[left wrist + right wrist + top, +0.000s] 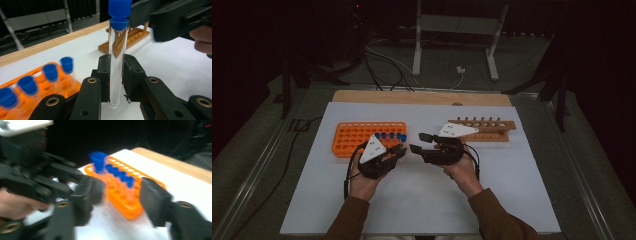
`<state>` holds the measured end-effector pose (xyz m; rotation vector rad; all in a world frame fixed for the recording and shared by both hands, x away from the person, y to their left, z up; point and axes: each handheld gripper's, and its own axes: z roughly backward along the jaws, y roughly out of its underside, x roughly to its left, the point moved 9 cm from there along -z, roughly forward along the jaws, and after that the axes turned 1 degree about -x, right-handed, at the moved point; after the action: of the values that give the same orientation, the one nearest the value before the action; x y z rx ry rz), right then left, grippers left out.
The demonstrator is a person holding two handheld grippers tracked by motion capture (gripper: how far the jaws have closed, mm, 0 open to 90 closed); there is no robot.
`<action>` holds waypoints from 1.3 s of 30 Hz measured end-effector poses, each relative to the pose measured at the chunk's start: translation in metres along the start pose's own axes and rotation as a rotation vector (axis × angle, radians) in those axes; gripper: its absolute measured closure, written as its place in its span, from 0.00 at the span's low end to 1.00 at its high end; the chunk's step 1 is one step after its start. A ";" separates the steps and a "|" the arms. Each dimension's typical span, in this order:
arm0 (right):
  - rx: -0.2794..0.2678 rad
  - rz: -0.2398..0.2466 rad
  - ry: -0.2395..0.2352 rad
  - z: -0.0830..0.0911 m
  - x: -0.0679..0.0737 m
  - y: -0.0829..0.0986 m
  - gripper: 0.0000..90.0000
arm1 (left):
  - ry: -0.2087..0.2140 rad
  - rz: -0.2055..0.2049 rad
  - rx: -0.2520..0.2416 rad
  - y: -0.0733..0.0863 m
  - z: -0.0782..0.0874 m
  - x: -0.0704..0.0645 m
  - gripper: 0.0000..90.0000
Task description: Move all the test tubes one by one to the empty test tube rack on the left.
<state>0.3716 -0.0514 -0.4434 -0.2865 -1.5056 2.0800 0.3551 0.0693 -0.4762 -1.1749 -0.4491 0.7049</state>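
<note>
The left claw (116, 75) squeezes a clear tube (116, 62) with a blue cap (119, 12), holding it straight up. The orange rack (37, 87) sits just beside it. The right claw (120, 195) is wide open, holding nothing, near the left claw.

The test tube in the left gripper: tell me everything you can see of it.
The test tube is clear, glass-like and looks empty, with a rounded bottom and a blue stopper on top. It stands upright, clamped at its lower half between the jaws of the left gripper, lifted clear of the orange rack. Nothing else touches it.
</note>
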 end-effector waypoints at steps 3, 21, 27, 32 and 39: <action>0.004 0.002 0.088 0.010 -0.016 0.006 0.20 | -0.032 0.008 -0.003 0.003 0.010 0.011 0.87; -0.016 -0.040 0.383 0.079 -0.076 0.044 0.03 | -0.216 0.076 -0.039 0.019 0.038 0.079 0.87; -0.025 -0.052 0.385 0.090 -0.078 0.050 0.03 | -0.252 0.094 -0.014 0.028 0.021 0.094 0.87; -0.035 -0.064 0.390 0.096 -0.082 0.051 0.03 | -0.256 0.102 0.011 0.036 0.011 0.101 0.87; -0.031 -0.070 0.390 0.101 -0.083 0.057 0.03 | -0.259 0.113 0.042 0.042 0.009 0.105 0.87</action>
<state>0.3752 -0.1909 -0.4725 -0.6039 -1.2910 1.8176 0.4127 0.1583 -0.5166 -1.0799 -0.5840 0.9661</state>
